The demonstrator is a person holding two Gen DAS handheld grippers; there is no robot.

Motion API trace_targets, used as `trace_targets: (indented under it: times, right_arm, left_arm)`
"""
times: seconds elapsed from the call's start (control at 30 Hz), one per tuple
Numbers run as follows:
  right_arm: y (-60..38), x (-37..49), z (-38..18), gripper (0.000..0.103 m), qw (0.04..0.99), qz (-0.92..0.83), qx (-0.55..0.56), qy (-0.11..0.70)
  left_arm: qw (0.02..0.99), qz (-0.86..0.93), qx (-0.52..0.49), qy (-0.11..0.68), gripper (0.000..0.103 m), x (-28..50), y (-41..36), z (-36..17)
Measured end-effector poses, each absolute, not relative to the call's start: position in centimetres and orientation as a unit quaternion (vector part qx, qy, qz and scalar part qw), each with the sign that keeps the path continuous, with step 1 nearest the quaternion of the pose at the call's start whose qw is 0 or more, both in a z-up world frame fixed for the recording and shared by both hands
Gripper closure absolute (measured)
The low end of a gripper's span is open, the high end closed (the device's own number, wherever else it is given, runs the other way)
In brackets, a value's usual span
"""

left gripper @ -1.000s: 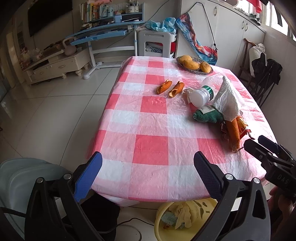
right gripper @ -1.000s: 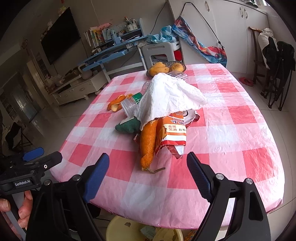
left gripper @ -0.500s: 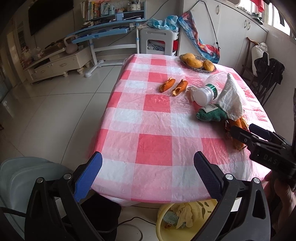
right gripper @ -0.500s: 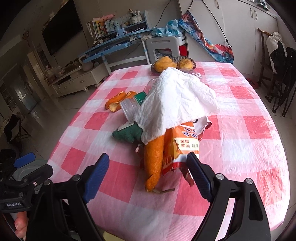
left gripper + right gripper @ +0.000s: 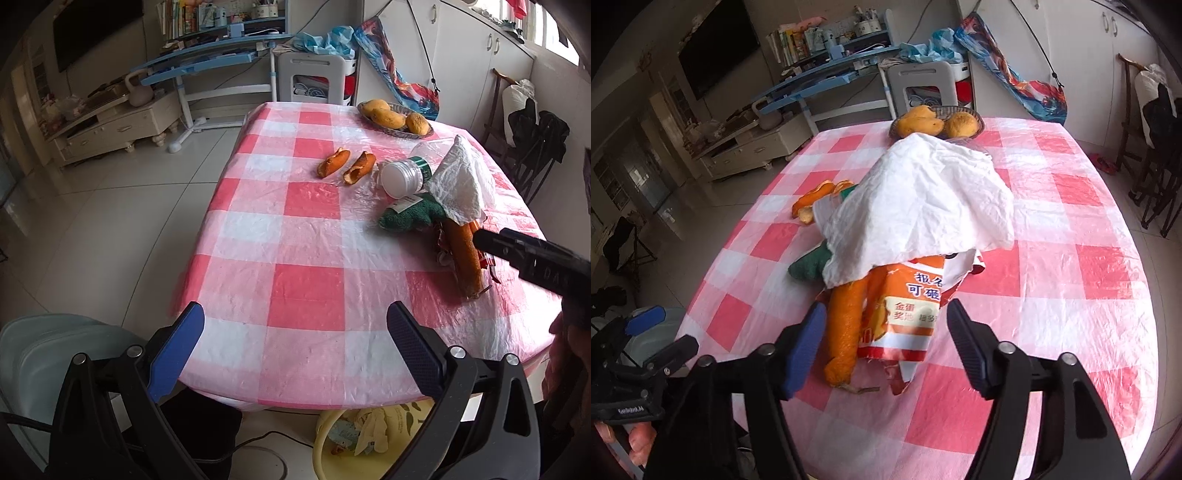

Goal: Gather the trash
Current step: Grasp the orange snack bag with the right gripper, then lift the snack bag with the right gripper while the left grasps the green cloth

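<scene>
Left gripper [image 5: 295,343] hangs over the near table edge, jaws wide apart, nothing between them. Below the table [image 5: 310,236] edge sits a yellow bin [image 5: 332,439] holding crumpled paper and wrappers. Two orange peel pieces [image 5: 347,165] lie mid-table, well clear of both grippers. Right of them is the trash pile: a tipped plastic bottle [image 5: 404,177], a green cloth [image 5: 410,218], a white crumpled sheet [image 5: 923,206] draped on top, a long orange peel [image 5: 846,328] and an orange snack wrapper [image 5: 908,317] sticking out at the near end. Far end of the table: a shallow basket [image 5: 395,129] with three mangoes [image 5: 388,117]. Right gripper [image 5: 886,343] is part open, its jaws have just been closing, and the peel end and wrapper end sit between the fingers; left finger [image 5: 805,350] is just beside the peel, right finger apart from the wrapper, so no clamp visible. Versus a second ago: right gripper has come forward over the table onto the pile, which then lay ahead of its tips; left gripper view barely changed.
</scene>
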State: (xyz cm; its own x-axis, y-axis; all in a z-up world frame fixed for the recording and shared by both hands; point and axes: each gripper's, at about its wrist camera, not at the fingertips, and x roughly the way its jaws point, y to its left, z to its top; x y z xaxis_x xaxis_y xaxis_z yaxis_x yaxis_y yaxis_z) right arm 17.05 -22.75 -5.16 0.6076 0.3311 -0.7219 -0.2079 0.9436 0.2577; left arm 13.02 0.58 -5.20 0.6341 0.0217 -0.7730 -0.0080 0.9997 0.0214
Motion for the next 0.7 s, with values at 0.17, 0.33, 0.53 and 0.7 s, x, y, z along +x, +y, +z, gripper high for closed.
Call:
trace_targets:
  times: [0.17, 0.33, 0.53, 0.7]
  right_arm:
    - [-22.4, 19.2, -6.4, 0.033, 0.874, 0.166, 0.103, 0.444]
    - [-21.4, 18.4, -6.0, 0.063, 0.865, 0.209, 0.094, 0.447]
    - [-21.4, 16.2, -4.2, 0.068, 0.854, 0.255, 0.052, 0.451]
    - [-25.1, 16.6, -5.3, 0.055, 0.852, 0.217, 0.091, 0.468]
  left_arm:
    - [0.907, 0.003, 0.03, 0.419, 0.007, 12.8, -0.6, -5.3]
    - [0.909, 0.001, 0.033, 0.416, 0.007, 13.1, -0.4, -5.3]
    - [0.911, 0.002, 0.045, 0.41, 0.007, 14.1, -0.4, -4.6]
    - [0.908, -0.018, 0.105, 0.404, 0.007, 16.0, -2.6, -5.0]
